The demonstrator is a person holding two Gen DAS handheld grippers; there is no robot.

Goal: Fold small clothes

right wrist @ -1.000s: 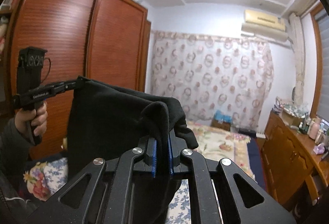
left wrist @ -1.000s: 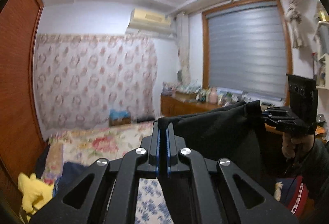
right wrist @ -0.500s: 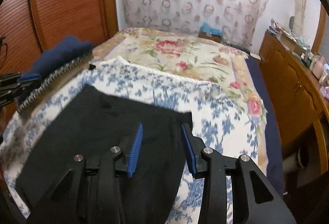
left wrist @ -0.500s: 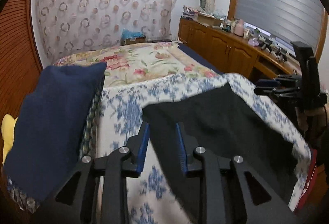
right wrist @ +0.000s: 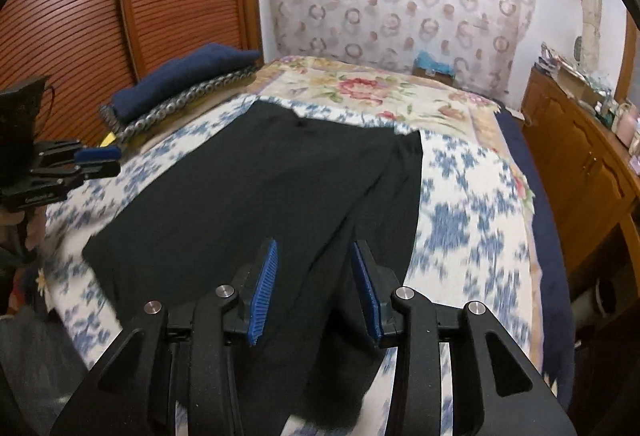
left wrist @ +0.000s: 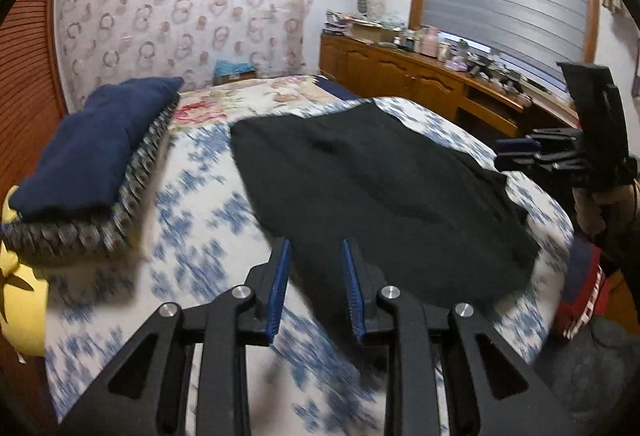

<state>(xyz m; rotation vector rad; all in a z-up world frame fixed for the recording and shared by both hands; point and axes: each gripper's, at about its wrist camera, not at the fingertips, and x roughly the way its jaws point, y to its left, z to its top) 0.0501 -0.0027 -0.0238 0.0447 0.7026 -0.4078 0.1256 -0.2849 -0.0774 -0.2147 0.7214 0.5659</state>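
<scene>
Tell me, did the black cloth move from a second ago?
Yes. The black cloth came down from hanging before the wardrobe and now lies spread on the bed.

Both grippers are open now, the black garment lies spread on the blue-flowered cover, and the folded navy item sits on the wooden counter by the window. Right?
Not quite. The folded navy item lies on the bed, on a grey patterned layer by the wardrobe side, not on the counter; the left wrist view shows it. The rest holds: left gripper and right gripper open, black garment spread on the blue-flowered cover.

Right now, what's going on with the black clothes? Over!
Left gripper and right gripper open, jaws just spread, gripping nothing. Black garment spread flat on the blue-flowered bedspread, not yet folded. Navy folded pile off to the side, not in the way.
</scene>
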